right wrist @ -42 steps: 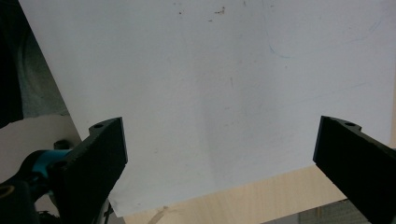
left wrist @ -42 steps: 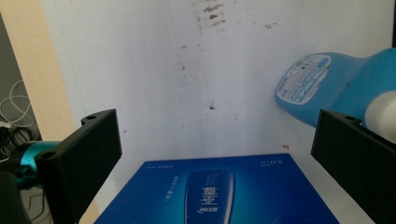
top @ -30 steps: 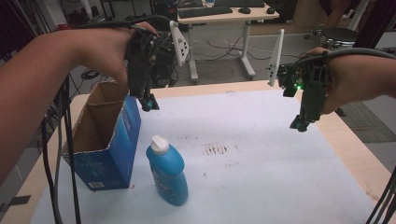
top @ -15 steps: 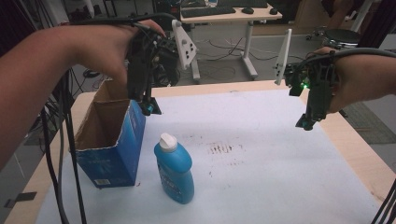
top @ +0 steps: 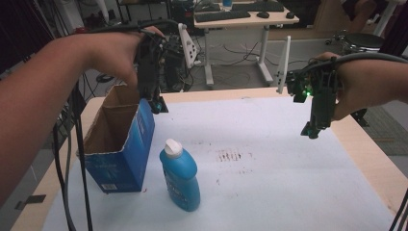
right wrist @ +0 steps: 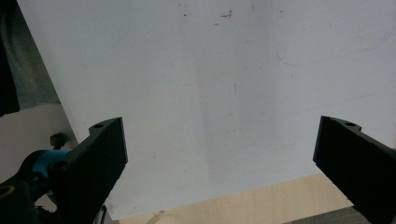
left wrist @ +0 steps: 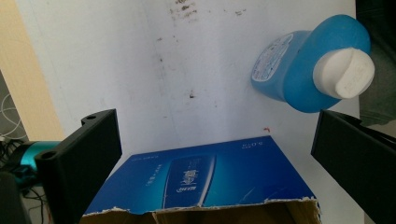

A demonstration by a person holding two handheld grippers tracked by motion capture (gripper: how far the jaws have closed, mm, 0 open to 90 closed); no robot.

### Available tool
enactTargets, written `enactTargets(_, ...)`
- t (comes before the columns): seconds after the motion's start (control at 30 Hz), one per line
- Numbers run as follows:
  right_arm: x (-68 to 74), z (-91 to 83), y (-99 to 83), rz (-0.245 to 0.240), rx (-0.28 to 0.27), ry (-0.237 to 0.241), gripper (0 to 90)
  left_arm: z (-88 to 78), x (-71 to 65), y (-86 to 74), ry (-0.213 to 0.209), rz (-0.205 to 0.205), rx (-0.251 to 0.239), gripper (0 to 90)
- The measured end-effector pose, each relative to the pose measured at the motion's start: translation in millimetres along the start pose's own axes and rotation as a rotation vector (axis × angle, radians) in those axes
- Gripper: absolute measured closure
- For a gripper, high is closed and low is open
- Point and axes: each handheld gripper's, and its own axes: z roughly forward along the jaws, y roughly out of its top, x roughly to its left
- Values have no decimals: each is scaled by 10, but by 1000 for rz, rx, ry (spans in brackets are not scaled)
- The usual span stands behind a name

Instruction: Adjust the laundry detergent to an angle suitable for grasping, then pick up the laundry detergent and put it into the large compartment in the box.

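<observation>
An open-topped blue cardboard box (top: 120, 144) stands at the left of the white-covered table (top: 279, 187). Just right of it a blue bottle (top: 180, 178) with a white cap stands upright. My left gripper (top: 156, 103) hovers open over the box's far right corner. In the left gripper view its gripper (left wrist: 214, 128) frames the box's blue side (left wrist: 201, 179), with the bottle (left wrist: 299, 65) beyond it. At the right my right gripper (top: 312, 129) hangs open above bare table. The right gripper view has my right gripper (right wrist: 222, 126) spread wide over the white sheet (right wrist: 224, 84), holding nothing.
Bare wood (top: 375, 163) borders the white cover along the right edge and the far edge. Faint dark smudges (top: 231, 156) mark the cover's middle. Cables (top: 77, 159) hang down at the left beside the box. A desk (top: 240, 19) stands on the floor behind the table.
Both grippers stay open in nearly the same places. The left one has drifted slightly right over the box's far corner. Box and bottle have not visibly moved.
</observation>
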Motion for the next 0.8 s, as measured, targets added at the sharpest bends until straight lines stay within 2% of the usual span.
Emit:
enactTargets(0.1,-24,-3,-17,-5,-9,-4,19,-12,2,5,3,-3,-5,17)
enactTargets(0.17,-20,-11,-23,12,-6,-6,19,-16,2,13,4,-4,-5,17)
enactTargets(0.3,-30,-17,-40,-1,-13,-5,19,5,7,34,1,-7,2,17)
enactTargets(0.63,-18,-6,-44,5,-3,-6,19,26,33,57,-5,10,-9,17)
enactTargets(0.8,-16,16,-66,8,-7,-4,19,3,-41,64,-14,60,-24,17)
